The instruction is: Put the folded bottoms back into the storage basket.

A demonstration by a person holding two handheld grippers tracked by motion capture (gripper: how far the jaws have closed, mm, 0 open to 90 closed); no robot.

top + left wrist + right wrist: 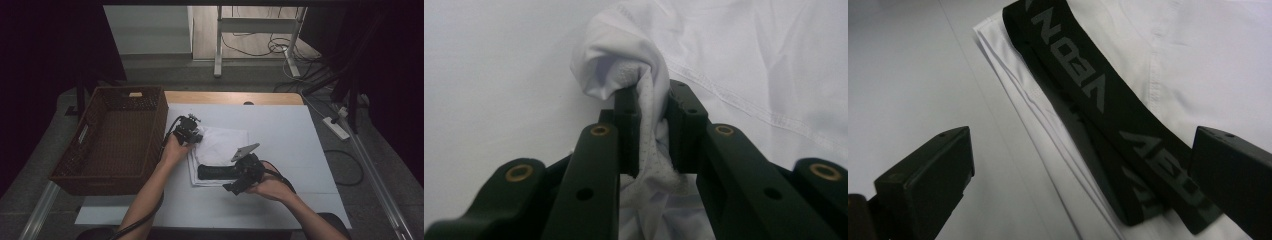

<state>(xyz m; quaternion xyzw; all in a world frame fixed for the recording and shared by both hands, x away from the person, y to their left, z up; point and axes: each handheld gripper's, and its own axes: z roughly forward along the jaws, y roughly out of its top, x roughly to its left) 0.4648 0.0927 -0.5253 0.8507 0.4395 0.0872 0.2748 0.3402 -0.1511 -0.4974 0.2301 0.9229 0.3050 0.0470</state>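
A white folded garment (220,145) with a black lettered waistband (216,172) lies on the white table mat. My left gripper (192,136) sits at the garment's upper left corner. In the left gripper view it (653,107) is shut on a bunched fold of the white garment (624,55), the cloth pinched between both jaws. My right gripper (239,172) lies at the garment's lower right, over the end of the waistband. In the right gripper view it (1093,165) is open, its jaws either side of the black waistband (1088,95) and white garment (1193,60).
A brown wicker basket (90,150) stands left of the mat, close to the left hand. The white mat (290,135) has bare room to the right and front. Desk legs, cables and a power strip (336,127) lie on the floor beyond.
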